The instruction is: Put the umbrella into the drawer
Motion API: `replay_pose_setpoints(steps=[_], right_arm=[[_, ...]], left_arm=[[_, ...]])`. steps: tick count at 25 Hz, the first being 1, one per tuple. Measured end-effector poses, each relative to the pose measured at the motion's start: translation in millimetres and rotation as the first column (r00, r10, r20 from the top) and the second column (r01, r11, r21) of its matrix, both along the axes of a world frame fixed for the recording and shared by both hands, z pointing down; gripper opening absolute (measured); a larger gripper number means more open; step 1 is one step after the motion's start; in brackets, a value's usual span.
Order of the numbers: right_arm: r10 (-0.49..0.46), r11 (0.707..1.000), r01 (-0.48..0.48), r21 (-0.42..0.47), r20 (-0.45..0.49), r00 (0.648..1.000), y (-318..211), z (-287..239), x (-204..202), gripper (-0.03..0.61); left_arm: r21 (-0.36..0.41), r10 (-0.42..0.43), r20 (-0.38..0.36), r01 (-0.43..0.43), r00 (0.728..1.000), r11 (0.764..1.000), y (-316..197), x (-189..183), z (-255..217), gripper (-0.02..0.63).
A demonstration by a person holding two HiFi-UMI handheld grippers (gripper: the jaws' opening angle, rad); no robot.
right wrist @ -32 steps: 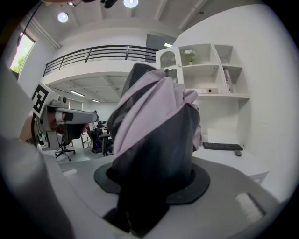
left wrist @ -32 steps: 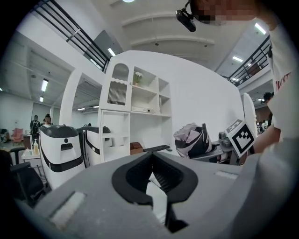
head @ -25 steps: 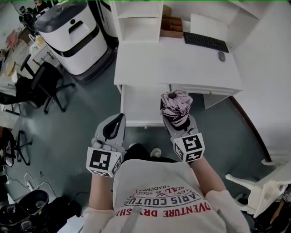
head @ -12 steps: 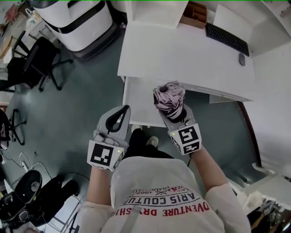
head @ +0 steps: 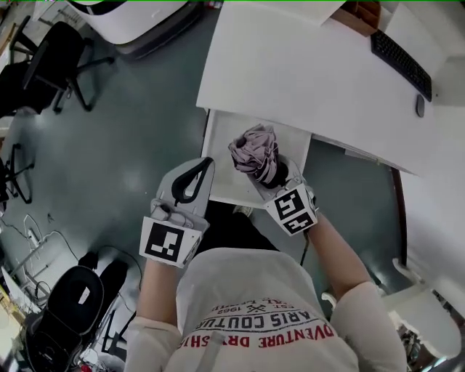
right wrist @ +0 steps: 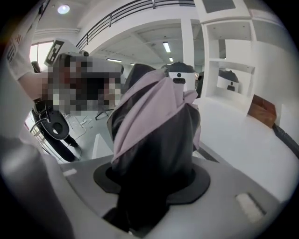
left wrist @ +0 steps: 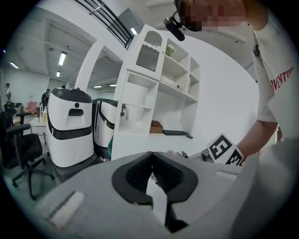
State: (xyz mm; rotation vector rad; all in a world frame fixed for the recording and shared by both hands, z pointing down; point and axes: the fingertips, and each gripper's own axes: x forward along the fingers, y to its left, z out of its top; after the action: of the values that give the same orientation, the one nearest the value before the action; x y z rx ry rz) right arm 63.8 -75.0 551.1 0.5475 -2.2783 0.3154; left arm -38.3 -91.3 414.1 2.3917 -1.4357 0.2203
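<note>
White desk (head: 305, 73) with open drawer (head: 227, 167), folded mauve-black umbrella (head: 254, 149) above drawer, pointing deskward, clamped in right gripper (head: 275, 174), left gripper (head: 205, 164) closed, empty

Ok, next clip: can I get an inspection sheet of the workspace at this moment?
Surface: white desk; its drawer is pulled open.
Job's things: folded pink and grey umbrella, held over the open drawer, not yet released.
Clutter: keyboard, mouse and brown box on the far part of the desk.
Grippers: right gripper shut on the umbrella; left gripper shut, with nothing between its jaws.
Cables: loose cables on the floor to the left.
Surroundings: black office chair on the grey-green floor.
</note>
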Motion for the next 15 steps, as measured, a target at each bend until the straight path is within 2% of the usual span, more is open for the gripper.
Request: replay_pose_setpoints(steps=[6,11,15], right_arm=[[-0.052,0.993,0.045,-0.111,-0.056,0.997,-6.3,69.6,-18.2,0.212],[-0.057,0.981,0.033,-0.192,-0.117,0.992,-10.4,124.8,-22.5,0.212],[-0.059,0.971,0.019,-0.239,-0.163,0.985,-16.2,159.8,-20.6,0.213]], left_arm=[[-0.020,0.038,0.003,-0.038,0.999,0.999,-8.0,-8.6,39.9,0.005],[-0.074,0.027,0.002,-0.027,1.000,0.997,-8.4,-21.0,70.5,0.005],[-0.084,0.032,0.004,-0.032,0.999,0.996,-14.1,-27.0,86.3,0.003]])
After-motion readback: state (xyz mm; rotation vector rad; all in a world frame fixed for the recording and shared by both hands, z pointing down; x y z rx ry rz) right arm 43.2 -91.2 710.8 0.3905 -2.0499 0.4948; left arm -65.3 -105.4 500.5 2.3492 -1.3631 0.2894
